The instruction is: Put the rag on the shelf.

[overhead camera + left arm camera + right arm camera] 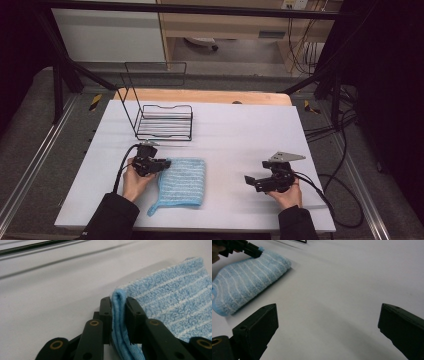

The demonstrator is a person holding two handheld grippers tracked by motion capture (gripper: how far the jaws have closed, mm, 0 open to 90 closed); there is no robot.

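So far the folded blue towel (182, 181) is lying flat on the white table (240, 130) near the wire rack (165, 122), its corner pinched by the left gripper (118, 315), while the right gripper (327, 332) is held wide open, nothing moved yet

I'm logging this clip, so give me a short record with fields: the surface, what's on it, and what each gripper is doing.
surface: white table top
cloth: blue striped towel, folded, lying flat at front left
rack: black wire rack, behind the towel, nothing in it
left gripper: shut on the towel's edge, fabric pinched between the jaws
right gripper: open, nothing held, over bare table to the right of the towel
contact between grippers: none, they are apart
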